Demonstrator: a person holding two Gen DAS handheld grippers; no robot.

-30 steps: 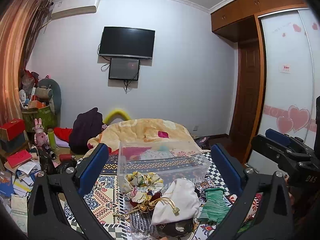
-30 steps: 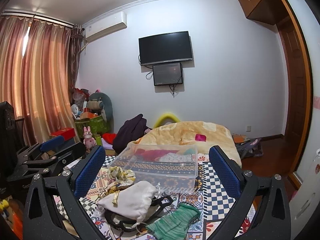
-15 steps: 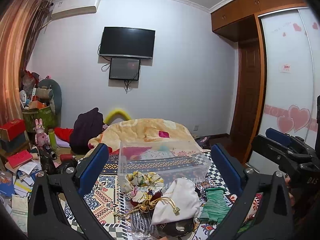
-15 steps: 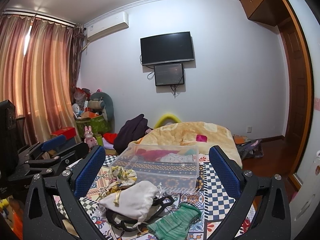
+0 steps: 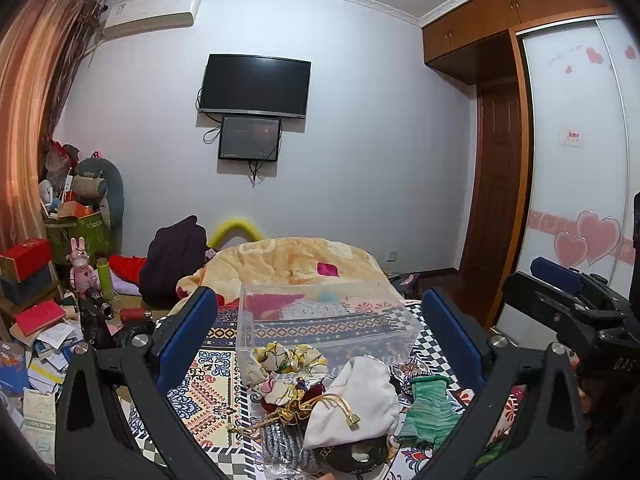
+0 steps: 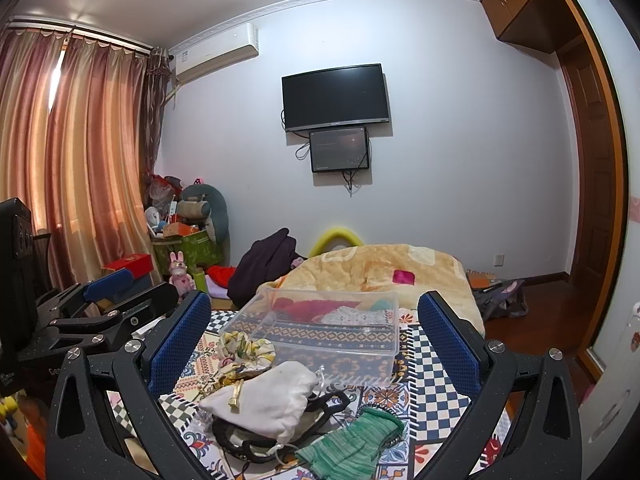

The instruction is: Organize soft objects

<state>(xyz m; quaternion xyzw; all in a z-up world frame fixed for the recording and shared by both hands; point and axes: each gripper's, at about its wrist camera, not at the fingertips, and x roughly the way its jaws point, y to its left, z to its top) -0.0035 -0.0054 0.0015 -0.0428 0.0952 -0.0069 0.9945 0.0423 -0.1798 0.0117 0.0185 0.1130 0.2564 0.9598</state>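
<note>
A pile of soft things lies on the patterned bedspread (image 5: 208,392): a white drawstring pouch (image 5: 360,396) (image 6: 268,400), a floral scrunchie (image 5: 284,360) (image 6: 246,346), a green knit glove (image 5: 430,406) (image 6: 352,444) and a black band (image 6: 280,436). A clear plastic box (image 5: 320,320) (image 6: 320,332) stands just behind them. My left gripper (image 5: 320,336) is open and empty, above the pile. My right gripper (image 6: 314,340) is open and empty, also above the pile. Each gripper shows at the edge of the other's view.
A yellow quilt (image 5: 296,260) lies beyond the box, with dark clothes (image 5: 172,260) to its left. Books, boxes and toys (image 5: 48,300) crowd the left floor. A wardrobe (image 5: 576,200) and door stand right. A TV (image 5: 254,86) hangs on the far wall.
The right wrist view has shifted slightly, so the room sits a little lower and to the right. The left gripper and the objects have not visibly moved.
</note>
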